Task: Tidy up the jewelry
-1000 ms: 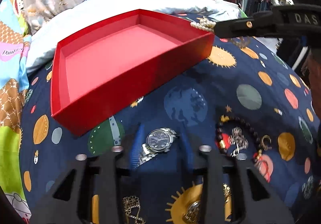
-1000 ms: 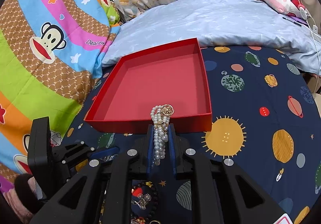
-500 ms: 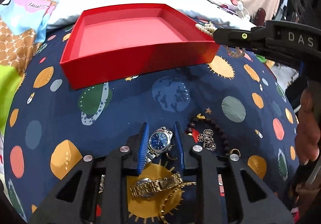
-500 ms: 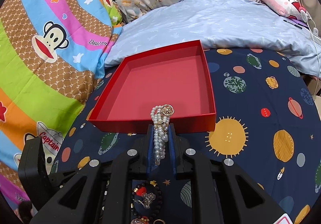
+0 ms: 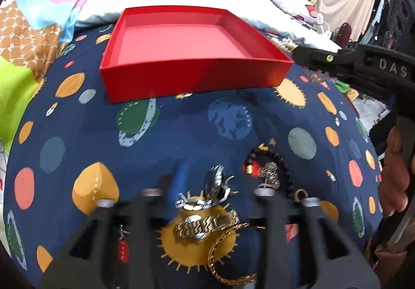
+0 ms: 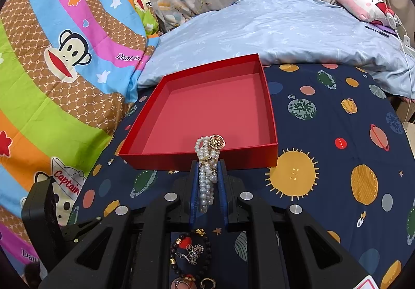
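An empty red box lies on a navy planet-print sheet. My right gripper is shut on a white pearl bracelet with a gold charm, just short of the box's near wall. It also shows in the left wrist view with the pearls at the box's right corner. My left gripper, blurred by motion, is shut on a silver watch, tipped on edge, lifted over a gold watch.
A dark bead bracelet with a silver charm and a gold chain lie near the gold watch. A pale blue duvet lies behind the box, a colourful monkey-print blanket to the left.
My left gripper closed on the silver watch and lifted it back, tipping it on edge. My right gripper held the pearl bracelet steady and edged slightly toward the box.
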The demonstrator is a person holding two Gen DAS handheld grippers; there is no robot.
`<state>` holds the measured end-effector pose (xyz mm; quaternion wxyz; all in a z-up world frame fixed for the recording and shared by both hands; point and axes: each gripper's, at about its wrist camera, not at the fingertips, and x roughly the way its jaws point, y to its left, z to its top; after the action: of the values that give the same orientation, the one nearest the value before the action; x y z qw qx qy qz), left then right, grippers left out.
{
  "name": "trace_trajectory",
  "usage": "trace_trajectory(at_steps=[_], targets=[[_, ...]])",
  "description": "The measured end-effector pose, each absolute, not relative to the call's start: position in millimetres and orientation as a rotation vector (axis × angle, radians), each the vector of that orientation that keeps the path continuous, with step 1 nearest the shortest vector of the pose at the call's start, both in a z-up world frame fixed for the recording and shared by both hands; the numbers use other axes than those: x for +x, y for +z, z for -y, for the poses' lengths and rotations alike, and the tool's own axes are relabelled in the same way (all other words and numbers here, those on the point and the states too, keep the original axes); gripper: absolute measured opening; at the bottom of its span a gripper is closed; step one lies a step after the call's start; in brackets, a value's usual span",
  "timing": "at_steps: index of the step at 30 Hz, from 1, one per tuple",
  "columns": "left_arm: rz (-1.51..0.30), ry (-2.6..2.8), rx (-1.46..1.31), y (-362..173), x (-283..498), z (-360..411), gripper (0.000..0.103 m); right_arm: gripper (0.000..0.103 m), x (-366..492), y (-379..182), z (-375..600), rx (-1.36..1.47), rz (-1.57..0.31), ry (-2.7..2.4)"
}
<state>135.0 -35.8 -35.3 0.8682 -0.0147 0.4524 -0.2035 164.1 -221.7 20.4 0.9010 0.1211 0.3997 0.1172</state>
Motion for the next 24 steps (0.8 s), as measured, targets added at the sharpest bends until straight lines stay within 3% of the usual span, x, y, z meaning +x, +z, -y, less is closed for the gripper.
trace_trajectory(at_steps=[7, 12, 14, 24], targets=[[-0.938, -0.436, 0.010, -41, 123, 43, 0.045, 0.013, 158, 21, 218, 0.249, -0.826, 0.253], [-0.959, -0.455, -0.032, -42, 129, 44, 0.015, 0.013, 157, 21, 217, 0.252, -0.827, 0.254], [-0.967, -0.463, -0.047, -43, 131, 43, 0.009, 0.013, 157, 21, 217, 0.250, -0.826, 0.253], [-0.937, -0.468, -0.079, -22, 124, 37, 0.008, 0.013, 157, 24, 220, 0.247, -0.817, 0.252]])
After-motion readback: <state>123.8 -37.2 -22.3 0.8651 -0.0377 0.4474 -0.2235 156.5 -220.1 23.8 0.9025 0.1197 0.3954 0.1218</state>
